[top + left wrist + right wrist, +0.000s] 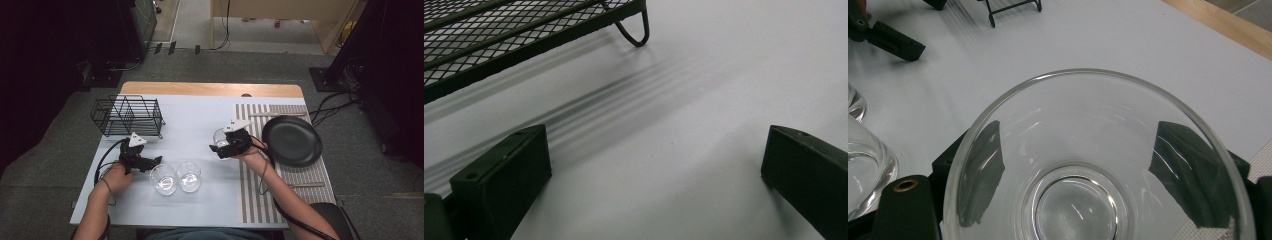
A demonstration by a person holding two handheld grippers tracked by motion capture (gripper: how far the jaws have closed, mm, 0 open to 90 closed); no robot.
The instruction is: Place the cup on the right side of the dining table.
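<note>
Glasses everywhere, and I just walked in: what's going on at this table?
A person works two tongs at a table. The right tongs are shut on a glass, jaws on either side of it, beside the black plate. The left tongs are open, with nothing between them, near the wire rack. Two more glasses stand between the hands.

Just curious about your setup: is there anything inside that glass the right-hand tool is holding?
The glass in the right gripper looks empty: its clear bottom shows, with both black jaws visible through the wall. The table beneath it is hidden.
</note>
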